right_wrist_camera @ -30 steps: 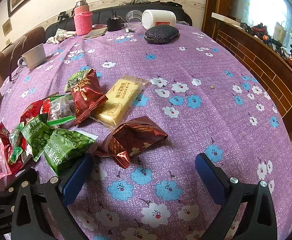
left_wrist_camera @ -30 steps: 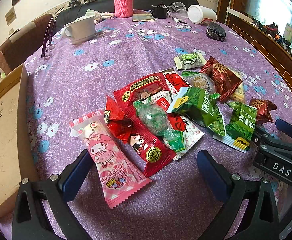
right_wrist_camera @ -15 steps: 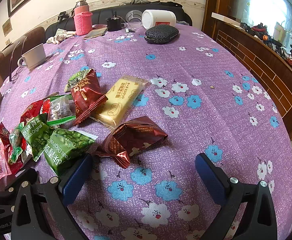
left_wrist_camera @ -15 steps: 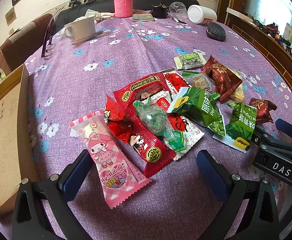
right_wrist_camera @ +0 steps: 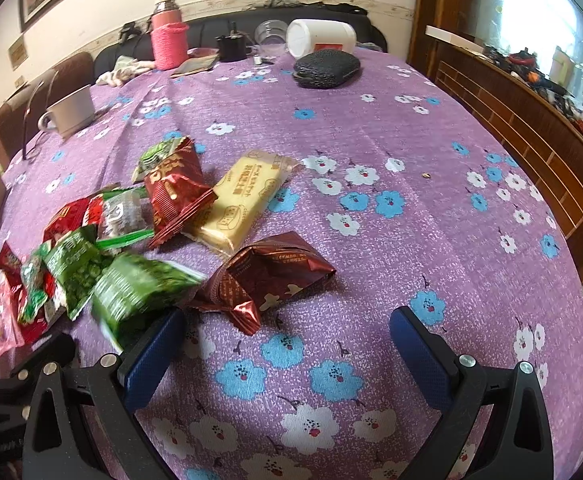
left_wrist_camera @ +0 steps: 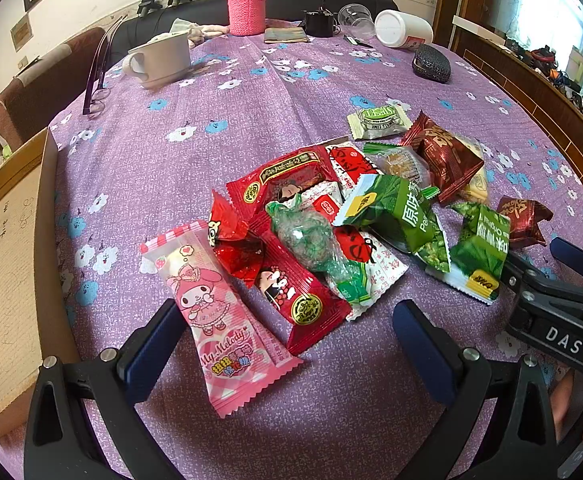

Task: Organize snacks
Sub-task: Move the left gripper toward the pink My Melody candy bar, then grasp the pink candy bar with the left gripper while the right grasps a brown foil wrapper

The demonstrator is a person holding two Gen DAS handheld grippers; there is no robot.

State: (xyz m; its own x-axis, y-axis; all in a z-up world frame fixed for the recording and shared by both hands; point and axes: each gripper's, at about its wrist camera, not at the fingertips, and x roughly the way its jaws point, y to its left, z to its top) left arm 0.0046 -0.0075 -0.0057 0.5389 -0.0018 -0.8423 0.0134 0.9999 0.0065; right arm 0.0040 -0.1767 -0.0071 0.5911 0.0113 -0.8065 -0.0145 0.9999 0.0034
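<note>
A pile of snack packets lies on the purple flowered tablecloth (left_wrist_camera: 251, 128). My left gripper (left_wrist_camera: 287, 344) is open and empty, its fingers either side of the pink My Melody packet (left_wrist_camera: 215, 316) and a red packet (left_wrist_camera: 291, 296). Green pea packets (left_wrist_camera: 479, 248) and a green candy (left_wrist_camera: 315, 240) lie further right. My right gripper (right_wrist_camera: 283, 356) is open and empty just in front of a dark red foil packet (right_wrist_camera: 267, 276); its left finger touches a blurred green pea packet (right_wrist_camera: 139, 288). A yellow biscuit packet (right_wrist_camera: 243, 196) lies beyond. The right gripper's body also shows in the left wrist view (left_wrist_camera: 559, 312).
A white mug (left_wrist_camera: 163, 60), a pink-sleeved flask (left_wrist_camera: 247, 4), a toppled white jar (left_wrist_camera: 403, 28) and a black case (left_wrist_camera: 431, 68) stand at the far side. A wooden tray (left_wrist_camera: 7, 272) lies at the left edge. A wooden cabinet (right_wrist_camera: 531, 128) runs along the right.
The green pea packet by my right gripper's left finger has shifted and now looks blurred. The left gripper and the pile in front of it have not moved.
</note>
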